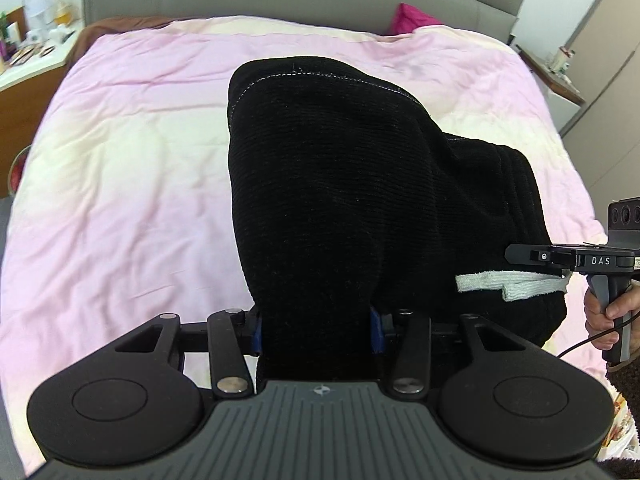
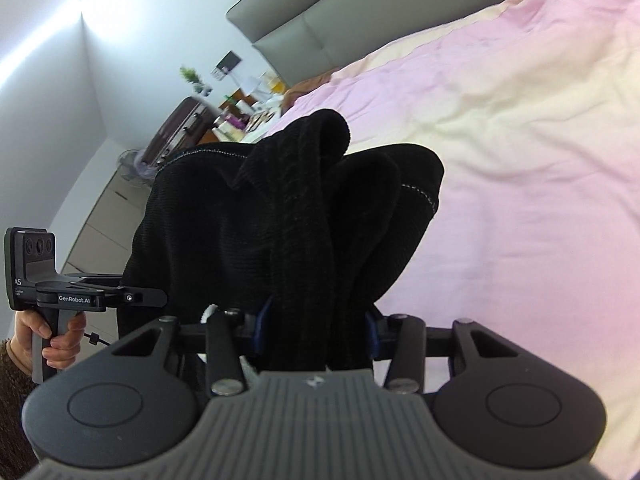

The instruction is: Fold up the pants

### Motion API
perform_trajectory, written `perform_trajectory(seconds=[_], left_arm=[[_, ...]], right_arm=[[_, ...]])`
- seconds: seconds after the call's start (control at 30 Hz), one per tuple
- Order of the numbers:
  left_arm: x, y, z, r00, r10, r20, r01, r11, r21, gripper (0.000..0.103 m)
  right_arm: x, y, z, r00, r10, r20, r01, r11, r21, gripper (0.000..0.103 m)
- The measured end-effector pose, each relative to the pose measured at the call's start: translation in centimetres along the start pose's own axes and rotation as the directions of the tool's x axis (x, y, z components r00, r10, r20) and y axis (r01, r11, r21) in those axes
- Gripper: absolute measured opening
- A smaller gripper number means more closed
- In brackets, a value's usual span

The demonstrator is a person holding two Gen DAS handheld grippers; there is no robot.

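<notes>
Both wrist views overlook the bed [image 1: 120, 160] closely.

You have the black knit pants [image 1: 340, 184] lifted off the pink bedding, bunched and hanging in thick folds. Pale stitching runs along one upper edge, and a white drawstring [image 1: 508, 285] dangles at the side where the ribbed waistband shows.

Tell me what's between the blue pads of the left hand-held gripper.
Black pants fabric fills the gap in the left hand-held gripper, pads pressed on both sides, as the left wrist view shows.
</notes>
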State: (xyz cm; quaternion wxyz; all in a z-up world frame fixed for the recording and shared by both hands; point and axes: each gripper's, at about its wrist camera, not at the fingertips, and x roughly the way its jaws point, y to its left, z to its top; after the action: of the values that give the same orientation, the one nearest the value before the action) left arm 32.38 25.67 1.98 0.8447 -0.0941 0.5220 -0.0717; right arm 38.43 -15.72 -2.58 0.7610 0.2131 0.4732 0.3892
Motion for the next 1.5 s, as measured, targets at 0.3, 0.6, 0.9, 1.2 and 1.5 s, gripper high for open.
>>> perform_trajectory(seconds=[0.3,0.6,0.9,1.2,1.5], left_arm=[[6.7,10.4,-1.3,0.999,-0.038,-0.038,0.033,0.991,-0.128,0.052],[15.0,18.6,-3.7,0.991,-0.076,-0.112,0.054,0.982,-0.181,0.054],[14.9,18.1,-5.2,0.996,-0.009,-0.091,-0.003,0.992,-0.129,0.075],[7.1,14.2,-1.5,0.983,0.118,0.143,-0.104,0.989,-0.101,0.057],[15.5,15.3,0.6,0.974,0.196,0.109,-0.180,0.973,-0.145,0.033]], right_arm=[[13.8,2.2,-1.4,0.996,-0.025,-0.087,0.027,0.999,0.021,0.041],[24.5,-1.7,-3.2,0.982,-0.081,-0.173,0.097,0.992,0.084,0.042],[28.0,-2.5,-2.5,0.957,-0.186,-0.222,0.193,0.981,0.009,0.060],[23.1,4.3,0.2,0.926,-0.374,-0.046,0.331,0.866,-0.376,0.055],[29.2,5.9,1.6,0.897,-0.438,-0.056,0.369,0.813,-0.450,0.004]])
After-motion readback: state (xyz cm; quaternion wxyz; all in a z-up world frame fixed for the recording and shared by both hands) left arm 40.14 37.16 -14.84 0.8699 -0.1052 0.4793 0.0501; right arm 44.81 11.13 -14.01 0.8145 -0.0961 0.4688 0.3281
